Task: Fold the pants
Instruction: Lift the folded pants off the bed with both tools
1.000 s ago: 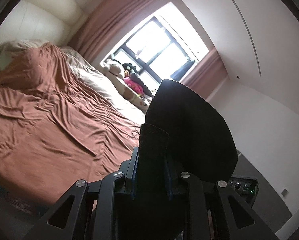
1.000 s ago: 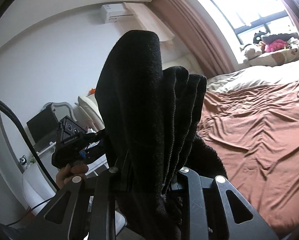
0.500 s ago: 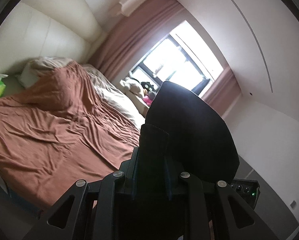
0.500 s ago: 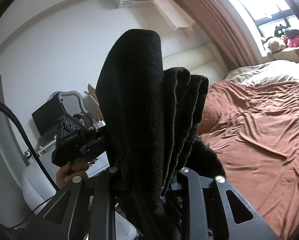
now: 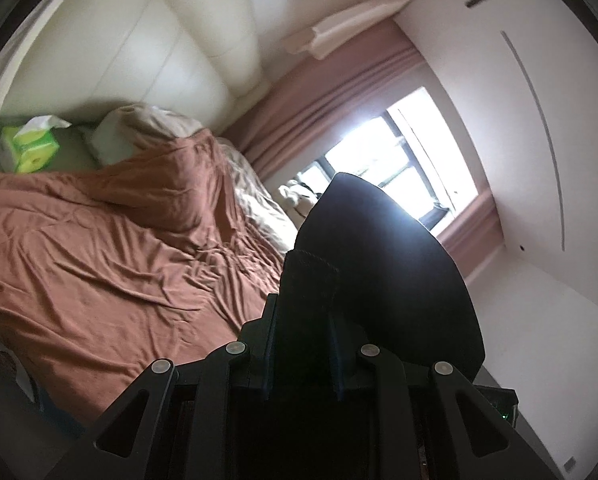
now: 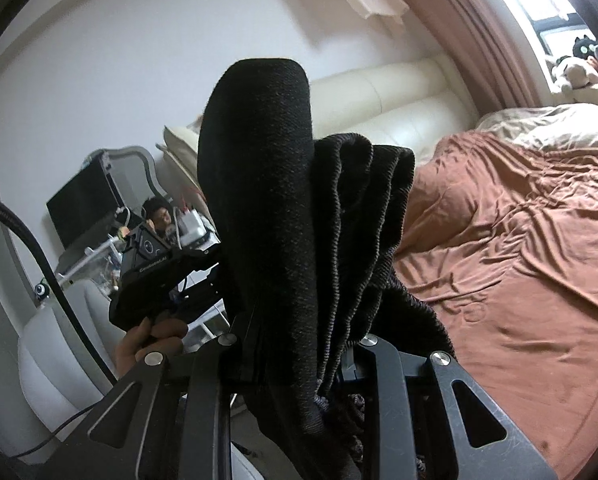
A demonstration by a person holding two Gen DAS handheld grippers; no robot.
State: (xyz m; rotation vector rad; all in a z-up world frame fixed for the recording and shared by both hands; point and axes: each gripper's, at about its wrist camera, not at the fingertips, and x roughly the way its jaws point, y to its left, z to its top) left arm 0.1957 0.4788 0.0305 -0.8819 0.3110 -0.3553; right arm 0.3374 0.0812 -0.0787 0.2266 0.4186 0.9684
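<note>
Black pants fill the lower middle of the left wrist view, bunched between the jaws of my left gripper, which is shut on them. In the right wrist view my right gripper is shut on a thick bundle of folded layers of the same black pants, which stand up in front of the lens. Both grippers hold the cloth in the air beside the bed. The left gripper's body, held by a hand, shows at left in the right wrist view. The fingertips of both grippers are hidden by fabric.
A bed with a rumpled brown sheet and cream headboard lies ahead. A green tissue pack and pillow sit at its head. Pink curtains frame a bright window. A dressing table with a monitor stands at left.
Both grippers swept sideways with the pants still clamped; the views swung toward the bed's head, so the headboard and tissue pack came in and the window slid to the edge.
</note>
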